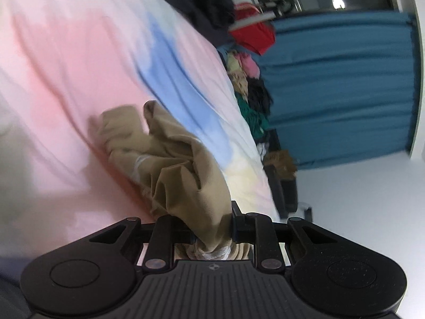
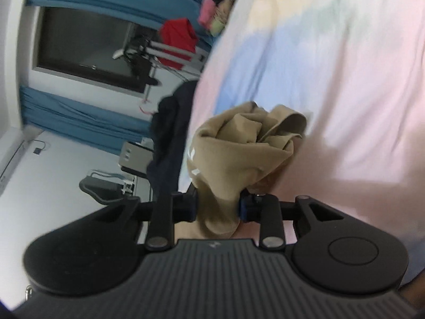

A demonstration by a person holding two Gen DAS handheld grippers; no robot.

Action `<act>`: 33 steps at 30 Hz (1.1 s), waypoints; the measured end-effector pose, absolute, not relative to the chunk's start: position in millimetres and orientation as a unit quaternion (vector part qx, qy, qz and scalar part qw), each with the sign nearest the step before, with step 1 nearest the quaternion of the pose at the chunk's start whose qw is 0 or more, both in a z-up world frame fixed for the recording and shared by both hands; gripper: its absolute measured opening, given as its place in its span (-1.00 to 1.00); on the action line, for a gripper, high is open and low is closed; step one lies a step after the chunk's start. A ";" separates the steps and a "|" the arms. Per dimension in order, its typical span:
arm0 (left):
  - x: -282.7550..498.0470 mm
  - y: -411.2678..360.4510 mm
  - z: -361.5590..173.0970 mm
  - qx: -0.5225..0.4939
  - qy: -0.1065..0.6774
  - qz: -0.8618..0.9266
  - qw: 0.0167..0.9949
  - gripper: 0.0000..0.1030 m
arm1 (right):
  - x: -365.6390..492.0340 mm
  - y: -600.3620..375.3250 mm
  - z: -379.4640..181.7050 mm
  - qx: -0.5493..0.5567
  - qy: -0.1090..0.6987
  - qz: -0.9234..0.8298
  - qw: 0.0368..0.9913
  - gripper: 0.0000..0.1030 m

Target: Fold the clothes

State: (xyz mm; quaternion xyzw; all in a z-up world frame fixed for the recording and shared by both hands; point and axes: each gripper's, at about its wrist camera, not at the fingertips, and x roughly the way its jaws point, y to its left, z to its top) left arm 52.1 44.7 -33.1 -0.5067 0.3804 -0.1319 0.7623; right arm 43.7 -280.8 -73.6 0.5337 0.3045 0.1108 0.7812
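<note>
Left wrist view: tan garment (image 1: 170, 159), crumpled and bunched, at lower centre of the frame, one gathered end pinched between the pads of the left gripper (image 1: 212, 230), the rest trailing up and left over the pastel bedsheet (image 1: 66, 66). Small white print visible on the tan cloth near the pinch. Sheet in pink, blue and pale yellow patches, filling the left and centre, blurred. Along its right edge, a heap of mixed clothes (image 1: 252, 93) in green, black, pink and yellow; above that, a red garment (image 1: 255, 36) and a dark garment (image 1: 209, 0) at top centre. Teal curtain (image 1: 340, 85) across the right of the frame, white wall below it.

Right wrist view: same tan garment (image 2: 239, 143) at centre, twisted into a rosette-like bunch, its lower end squeezed between the pads of the right gripper (image 2: 217, 207), a short tail hanging below the pinch. White markings on the cloth at its left side. Pastel bedsheet (image 2: 345, 79) over the whole right half. Dark garment (image 2: 170, 133) just left of the tan bunch at the sheet's edge. Red garment (image 2: 178, 40) at upper centre, teal curtain (image 2: 87, 117) at left, dark window (image 2: 85, 47) at upper left.
</note>
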 end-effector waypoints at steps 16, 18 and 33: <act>288.2 -239.5 61.6 -0.414 0.390 -0.295 0.768 -0.54 | 186.8 -498.6 59.5 0.476 0.182 -0.022 0.860 -0.39; 306.7 -275.9 58.2 -0.395 0.376 -0.316 0.776 -0.54 | 198.4 -520.6 64.5 0.454 0.157 -0.044 0.876 -0.39; 266.1 -351.9 -135.3 -0.174 0.455 -0.314 0.815 -0.38 | 146.8 -551.2 -168.6 0.527 0.248 -0.097 0.807 -0.35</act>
